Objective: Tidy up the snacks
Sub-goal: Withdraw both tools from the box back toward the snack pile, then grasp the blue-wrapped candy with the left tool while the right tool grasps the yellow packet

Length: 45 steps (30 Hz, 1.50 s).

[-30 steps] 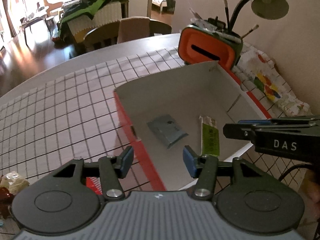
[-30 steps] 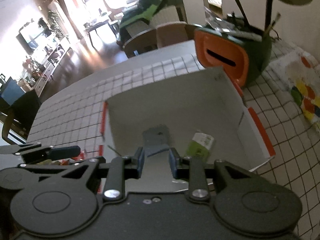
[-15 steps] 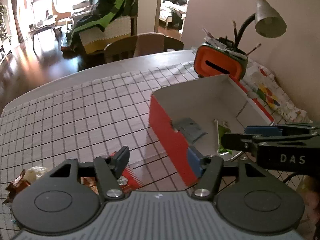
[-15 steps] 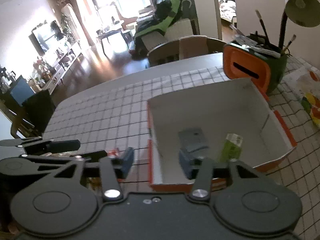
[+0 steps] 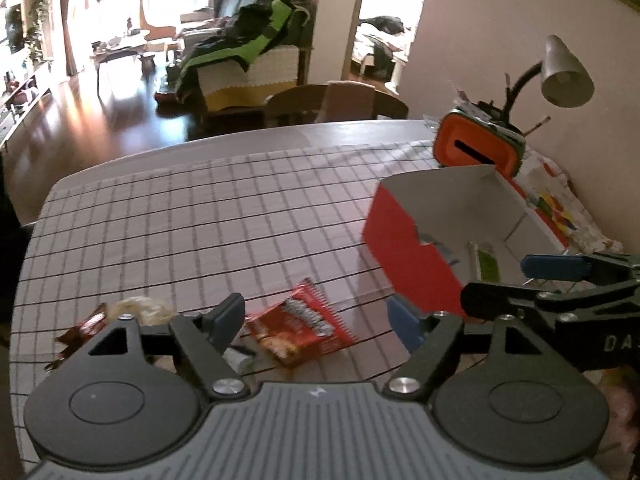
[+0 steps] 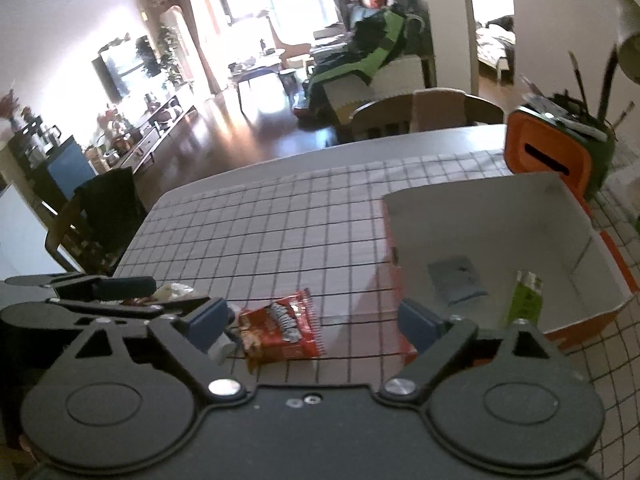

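Red snack packet (image 5: 298,330) is lying crosswise just ahead of your left gripper (image 5: 316,320); both grippers' jaws have just been opening wide, holding nothing, right gripper (image 6: 316,322) equally near.

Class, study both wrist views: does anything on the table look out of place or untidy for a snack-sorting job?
Yes. A red packet lies askew on the checked cloth, outside the box, with more wrappers loose further left. Only a grey packet and a green one are in the box. Nothing looks spilled or damaged.
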{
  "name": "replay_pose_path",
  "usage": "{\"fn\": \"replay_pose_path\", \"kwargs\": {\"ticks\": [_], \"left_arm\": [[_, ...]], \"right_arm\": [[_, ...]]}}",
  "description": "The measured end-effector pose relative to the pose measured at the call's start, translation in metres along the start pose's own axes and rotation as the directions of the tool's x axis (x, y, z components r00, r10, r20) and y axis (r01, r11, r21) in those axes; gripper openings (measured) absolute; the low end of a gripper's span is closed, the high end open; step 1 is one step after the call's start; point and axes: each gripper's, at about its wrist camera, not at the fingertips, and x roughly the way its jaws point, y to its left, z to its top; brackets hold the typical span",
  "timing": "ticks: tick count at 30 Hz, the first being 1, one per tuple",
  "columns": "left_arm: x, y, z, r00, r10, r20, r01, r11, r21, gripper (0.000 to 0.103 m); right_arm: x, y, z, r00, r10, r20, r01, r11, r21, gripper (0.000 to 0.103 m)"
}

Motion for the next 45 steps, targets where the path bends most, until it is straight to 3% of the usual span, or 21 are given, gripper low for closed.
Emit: {"fn": "replay_pose_path", "kwargs": {"ticks": [7, 16, 32, 45], "left_arm": [[-0.013, 0.041, -0.021, 1.0, 0.017, 0.015, -0.016, 0.999, -0.042, 0.085], [-0.031, 0.094, -0.053, 0.997, 0.067, 0.03, -0.066, 0.997, -0.048, 0.085], [-0.017, 0.172, -0.105, 0.981, 0.184, -0.069, -0.188, 0.98, -0.065, 0.085], [0.02, 0.236, -0.137, 0.95, 0.243, -0.195, -0.282, 0.937, -0.206, 0.085]], "right_arm": [[0.013, 0.025, -0.013, 1.0, 0.024, 0.009, -0.024, 0.997, -0.07, 0.102], [0.036, 0.055, -0.04, 0.999, 0.026, -0.037, -0.031, 0.99, -0.139, 0.103], [0.091, 0.098, -0.061, 0.992, 0.025, -0.126, -0.039, 0.993, -0.115, 0.101], [0.138, 0.165, -0.079, 0.982, 0.027, -0.187, -0.097, 0.922, -0.376, 0.092]]}}
